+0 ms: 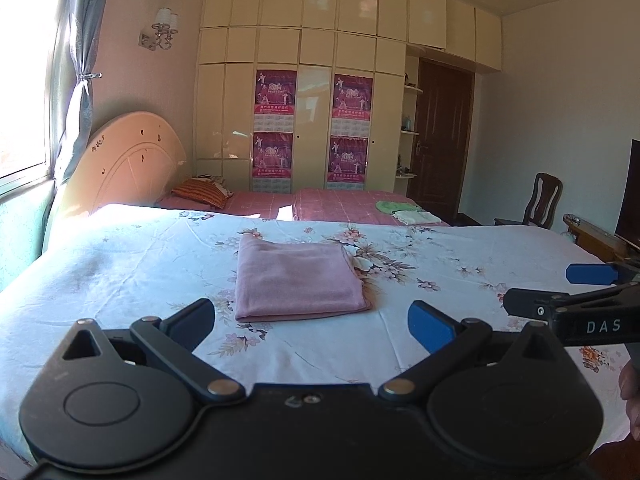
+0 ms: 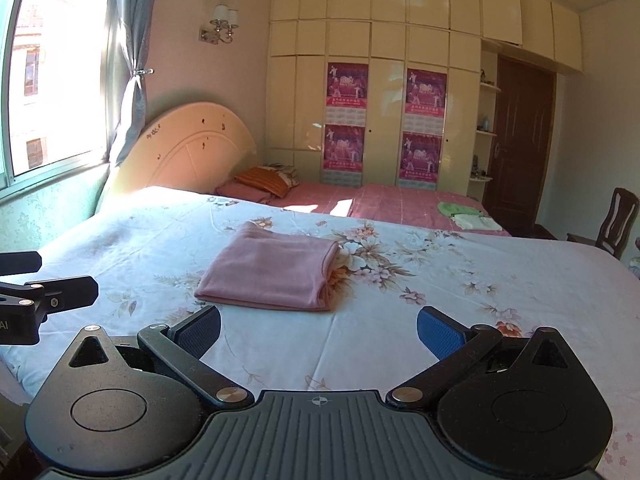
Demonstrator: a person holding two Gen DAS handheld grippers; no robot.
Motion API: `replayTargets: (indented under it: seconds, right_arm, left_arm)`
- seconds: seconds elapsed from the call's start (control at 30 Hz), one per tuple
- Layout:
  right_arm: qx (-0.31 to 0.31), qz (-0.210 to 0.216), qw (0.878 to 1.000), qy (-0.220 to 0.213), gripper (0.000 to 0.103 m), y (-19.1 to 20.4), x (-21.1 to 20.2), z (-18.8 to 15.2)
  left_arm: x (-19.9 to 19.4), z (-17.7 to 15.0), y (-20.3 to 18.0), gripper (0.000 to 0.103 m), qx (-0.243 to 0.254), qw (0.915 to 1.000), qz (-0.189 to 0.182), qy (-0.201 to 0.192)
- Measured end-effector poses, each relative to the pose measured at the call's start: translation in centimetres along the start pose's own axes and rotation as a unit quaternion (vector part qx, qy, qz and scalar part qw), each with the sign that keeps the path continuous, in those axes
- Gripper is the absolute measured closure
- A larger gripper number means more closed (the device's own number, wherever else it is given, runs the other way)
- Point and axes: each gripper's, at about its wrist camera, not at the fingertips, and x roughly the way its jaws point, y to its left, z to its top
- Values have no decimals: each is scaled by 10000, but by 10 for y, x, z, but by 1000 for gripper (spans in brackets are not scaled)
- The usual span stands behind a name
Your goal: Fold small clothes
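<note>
Left wrist view: left gripper (image 1: 312, 320) spread wide, empty, just short of the folded pink cloth (image 1: 298, 280) lying flat on the floral sheet (image 1: 120, 264); right gripper (image 1: 560, 292) at frame edge — looks parted too. Right wrist view: right gripper (image 2: 319, 330) spread, empty — cloth (image 2: 272, 268) just ahead, untouched; small green and white items (image 2: 466, 214) on the far pink bed, prob. folded clothes.

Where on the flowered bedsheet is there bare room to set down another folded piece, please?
Bare sheet lies left of the pink folded cloth, toward the window, and right of it toward the chair. The strip nearest the open tongs is tighter.
</note>
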Motion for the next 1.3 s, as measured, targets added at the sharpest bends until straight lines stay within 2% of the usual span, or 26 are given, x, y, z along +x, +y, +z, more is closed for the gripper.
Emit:
replayTargets:
  seconds: [1.3]
  right_arm:
    - [23, -70, 10000, -43, 0, -11, 0, 4]
  left_arm:
    - [5, 2, -6, 0, 93, 10000, -10, 2]
